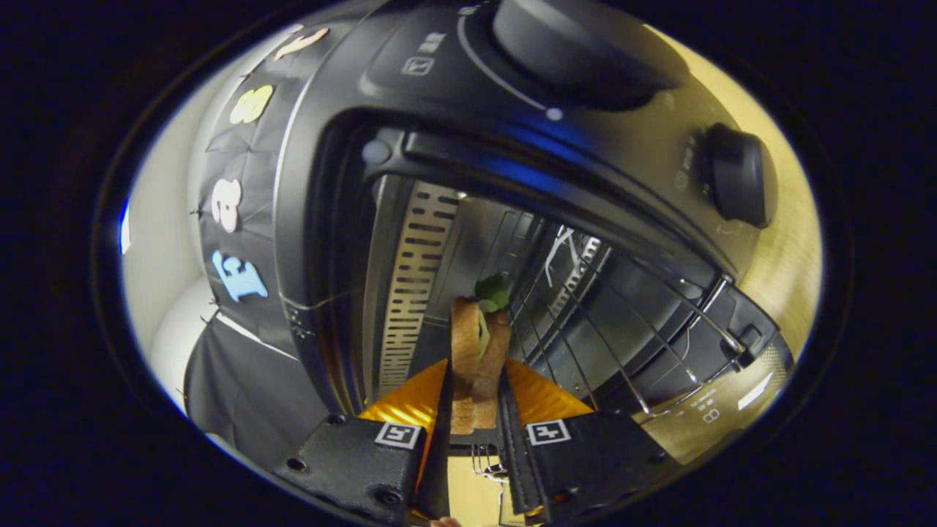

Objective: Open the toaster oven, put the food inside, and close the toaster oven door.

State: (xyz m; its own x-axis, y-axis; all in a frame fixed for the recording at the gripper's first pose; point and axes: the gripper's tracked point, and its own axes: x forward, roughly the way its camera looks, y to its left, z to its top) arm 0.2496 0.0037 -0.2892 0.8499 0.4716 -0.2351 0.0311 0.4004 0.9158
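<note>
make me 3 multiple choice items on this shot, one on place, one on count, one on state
1. Where is the sandwich?
A. on the rack
B. between the gripper fingers
C. on top of the oven

2. How many knobs show on the oven?
A. two
B. four
C. none

3. The oven door is:
A. shut
B. open
C. removed

Answers:
1 B, both fingers press on its bread slices.
2 A, a big knob and a smaller knob show on the panel.
3 B, the cavity and wire rack are exposed, with the door swung away.
</note>
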